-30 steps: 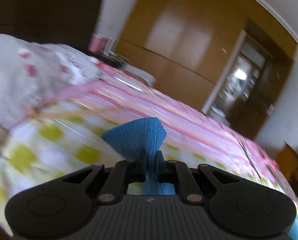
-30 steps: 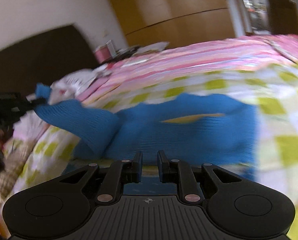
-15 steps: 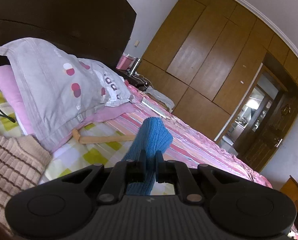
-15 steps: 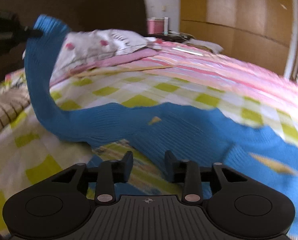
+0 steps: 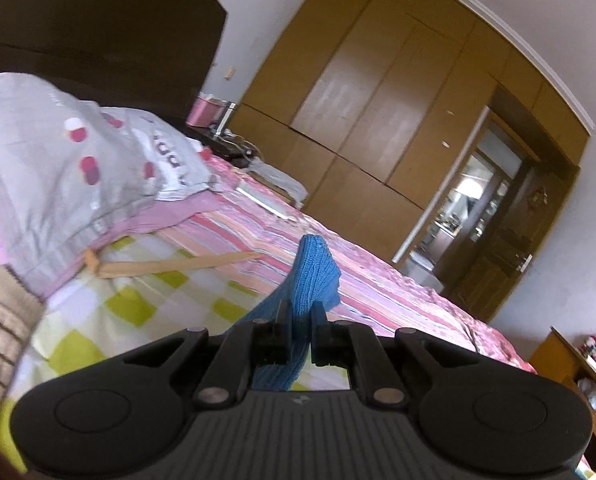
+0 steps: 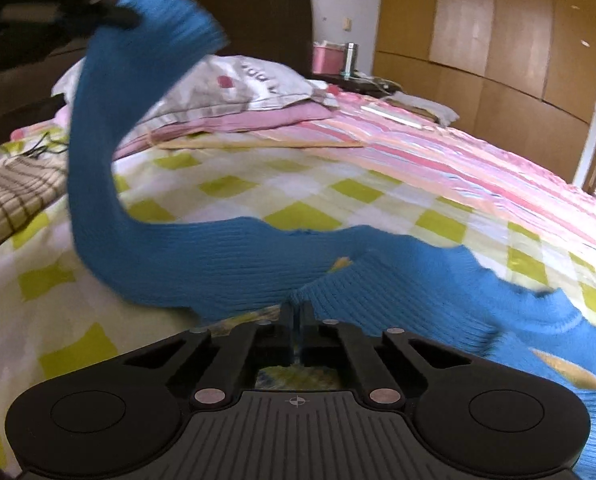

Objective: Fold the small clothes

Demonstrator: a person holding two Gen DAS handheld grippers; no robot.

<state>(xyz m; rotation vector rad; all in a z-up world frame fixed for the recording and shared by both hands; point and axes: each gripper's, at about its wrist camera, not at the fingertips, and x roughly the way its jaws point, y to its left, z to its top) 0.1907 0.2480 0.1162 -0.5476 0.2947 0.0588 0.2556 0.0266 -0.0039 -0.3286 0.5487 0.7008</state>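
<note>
Blue and knitted, the sweater (image 6: 225,264) lies on the checked blanket (image 6: 257,184) of the bed, right in front of the right gripper (image 6: 296,312). That gripper has just been closing, and its jaws now pinch the sweater's near edge. One sleeve (image 5: 312,276) goes up to the left gripper (image 5: 300,322), which squeezes it tight. Behind the sleeve sit a grey pillow (image 5: 57,160) and a brown wardrobe (image 5: 378,112).
</note>
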